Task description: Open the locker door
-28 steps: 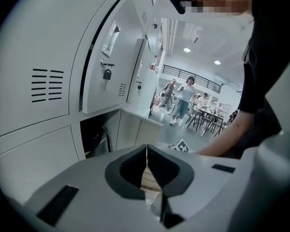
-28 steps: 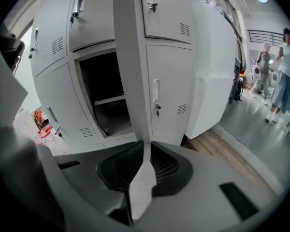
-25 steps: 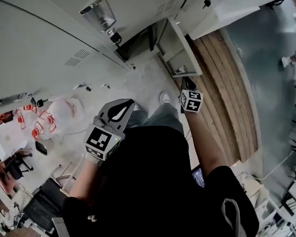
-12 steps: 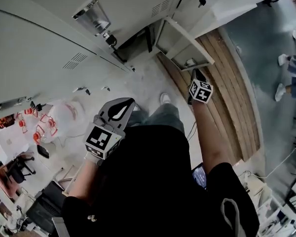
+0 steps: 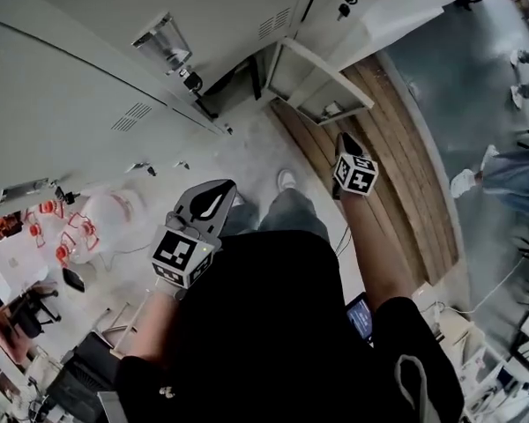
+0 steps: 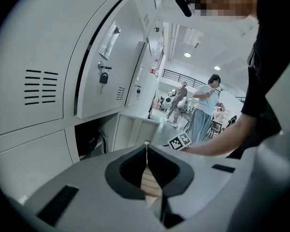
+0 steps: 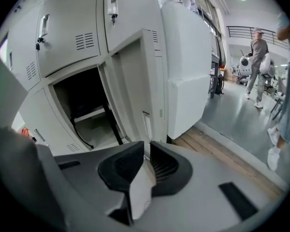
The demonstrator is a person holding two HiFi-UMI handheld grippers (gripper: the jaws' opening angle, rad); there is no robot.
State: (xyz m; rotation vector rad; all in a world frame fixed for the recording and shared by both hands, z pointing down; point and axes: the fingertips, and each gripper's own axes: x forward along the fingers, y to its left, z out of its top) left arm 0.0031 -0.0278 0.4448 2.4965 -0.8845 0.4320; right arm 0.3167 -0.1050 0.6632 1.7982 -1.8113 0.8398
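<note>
The right hand-held gripper [image 5: 346, 139] is closed on nothing and hangs near the open door's free edge, apart from it. The left hand-held gripper [image 5: 222, 188], also closed and empty, sits low by the person's waist. The lockers [image 5: 88, 104] fill the wall. The door [image 5: 322, 82] stands swung out over the planks [image 5: 397, 166], baring a dark compartment [image 7: 82, 105].

1. The locker door [image 7: 140, 76], a pale grey metal panel with small vent slots near its top, is seen swung wide open and upright.
2. The lower compartment [image 7: 82, 105] beside it is left exposed, dark inside.
</note>
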